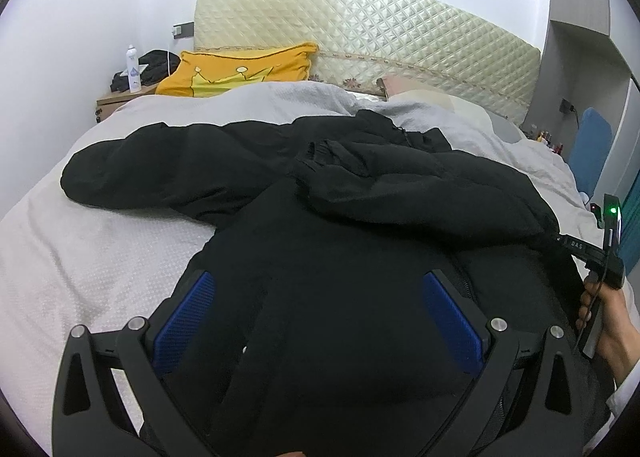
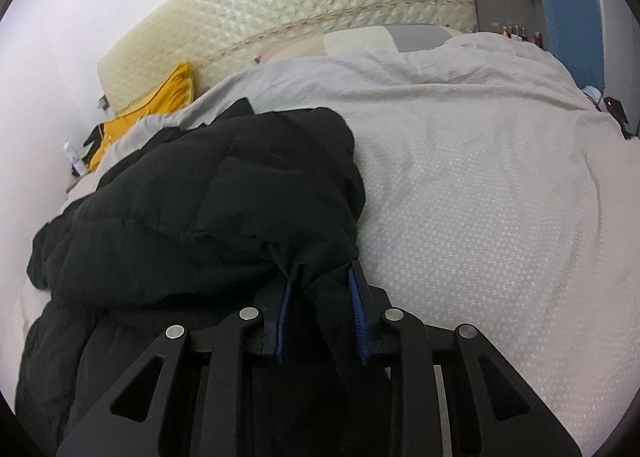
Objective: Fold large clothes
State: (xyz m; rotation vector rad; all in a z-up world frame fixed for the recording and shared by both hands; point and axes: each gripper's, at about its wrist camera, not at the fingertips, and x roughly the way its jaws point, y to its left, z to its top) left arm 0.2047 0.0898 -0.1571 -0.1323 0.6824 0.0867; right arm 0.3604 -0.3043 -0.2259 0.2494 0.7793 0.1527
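Your black jacket lies spread on the white bedspread, with 1 gripper gripping it and the other wide apart.

Your left gripper hovers over the jacket's lower body with its 2 blue pads spread wide, nothing between them but the cloth beneath. Your right gripper has its 2 fingers pressed in on a bunched fold of the jacket at its right edge, beside bare bedspread. One sleeve stretches out to the left; the other lies folded across the chest. A yellow pillow rests by the quilted headboard beyond.
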